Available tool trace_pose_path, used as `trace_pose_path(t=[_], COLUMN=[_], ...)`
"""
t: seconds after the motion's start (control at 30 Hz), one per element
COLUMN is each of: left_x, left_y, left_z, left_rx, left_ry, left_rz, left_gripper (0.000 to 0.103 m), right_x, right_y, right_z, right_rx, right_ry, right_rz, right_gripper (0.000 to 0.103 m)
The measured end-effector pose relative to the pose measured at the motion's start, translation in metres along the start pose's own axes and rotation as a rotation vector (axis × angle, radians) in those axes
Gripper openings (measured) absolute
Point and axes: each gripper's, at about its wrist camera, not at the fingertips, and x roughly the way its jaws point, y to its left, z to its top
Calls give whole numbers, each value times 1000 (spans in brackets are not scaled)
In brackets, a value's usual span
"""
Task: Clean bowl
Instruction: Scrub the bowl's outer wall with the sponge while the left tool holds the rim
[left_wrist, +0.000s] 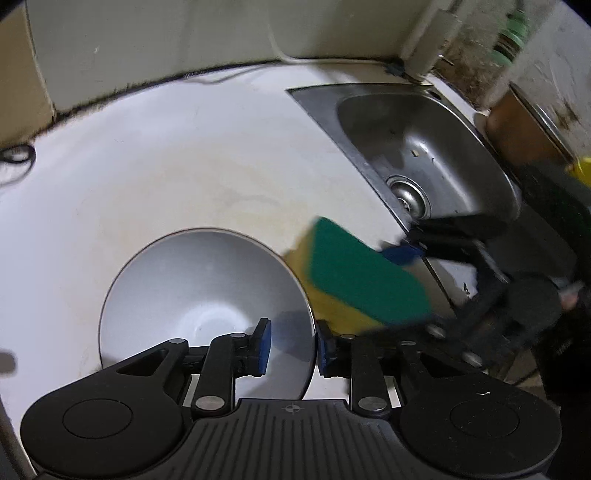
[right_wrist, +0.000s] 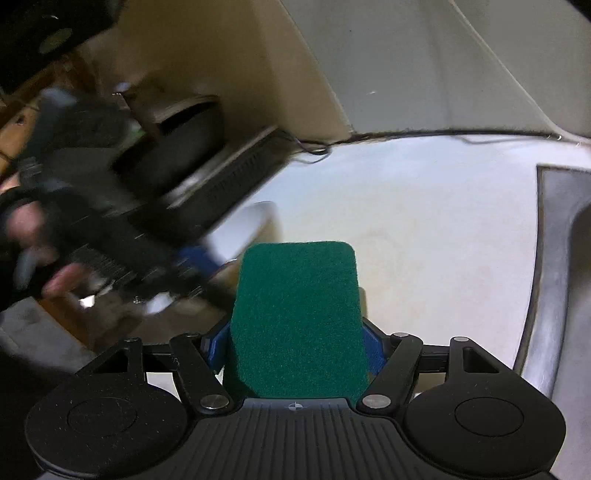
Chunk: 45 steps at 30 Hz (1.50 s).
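A white bowl (left_wrist: 199, 295) sits on the pale counter (left_wrist: 166, 166), low in the left wrist view. My left gripper (left_wrist: 294, 349) straddles its right rim, one blue pad inside the bowl and one outside, and grips the wall. Just right of the bowl hovers a green-and-yellow sponge (left_wrist: 365, 284), and my right gripper (left_wrist: 413, 291) is shut on it. In the right wrist view the sponge (right_wrist: 295, 317) fills the middle, green face up, clamped between the right gripper's (right_wrist: 295, 349) blue pads. Beyond it the bowl (right_wrist: 255, 225) and the left gripper (right_wrist: 192, 264) are blurred.
A steel sink (left_wrist: 454, 177) with its drain (left_wrist: 408, 195) is set into the counter at the right. A dark pan on a stove (right_wrist: 192, 147) stands at the counter's far left end. A gloved hand (right_wrist: 29, 229) holds the left gripper. A thin cable (left_wrist: 14, 155) lies by the wall.
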Motion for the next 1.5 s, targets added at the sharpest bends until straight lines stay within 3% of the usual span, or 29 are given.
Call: trace_pose_path(t=[0.1, 0.17, 0.23, 0.33, 0.4, 0.47, 0.5, 0.53, 0.7, 0.83, 0.9, 0.93, 1.03, 1.17, 1.2, 1.3, 1.33, 1.5], left_x=[-3, -12, -17, -13, -7, 0, 3, 6, 14, 18, 12, 9, -6, -2, 0, 10, 11, 21], left_y=[-10, -18, -29, -42, -44, -41, -38, -35, -35, -33, -34, -38, -50, -52, -50, -36, -33, -29], left_z=[-1, -6, -17, -40, -49, -49, -46, -43, -25, -3, 1, 0, -19, -45, -47, -44, -42, -14], left_rx=[34, 107, 230, 420, 473, 454, 421, 383, 266, 127, 116, 139, 300, 449, 449, 356, 331, 167], left_ry=[2, 4, 32, 94, 96, 95, 101, 105, 60, 2, 2, 10, 40, 89, 93, 111, 108, 55], left_rz=[12, 43, 122, 275, 341, 347, 325, 300, 223, 148, 135, 141, 215, 343, 348, 312, 297, 202], left_gripper=[27, 34, 56, 58, 57, 53, 35, 28, 26, 30, 35, 47, 69, 69, 67, 35, 30, 30], right_x=[-4, -2, 6, 14, 18, 17, 17, 16, 12, 6, 1, 0, 3, 20, 20, 20, 18, 11], right_y=[0, 1, 3, 12, 18, 26, 28, 30, 22, 14, 10, 10, 13, 28, 31, 41, 42, 30], right_z=[-1, 2, 5, 5, 4, -3, -5, -7, 1, 7, 6, 6, 4, 1, 0, -5, -4, 1], right_rx=[-9, -10, -25, -55, -80, -109, -121, -134, -112, -118, -107, -104, -90, -122, -129, -172, -179, -141], right_ry=[-8, -20, -18, 8, 36, 68, 77, 85, 15, -11, -15, -16, -16, 46, 56, 90, 87, 19], right_rz=[-48, -72, -113, -107, -68, -28, -31, -34, -133, -220, -232, -229, -200, -114, -91, -63, -85, -210], right_gripper=[69, 69, 69, 70, 69, 69, 69, 69, 70, 70, 70, 70, 70, 70, 69, 69, 70, 70])
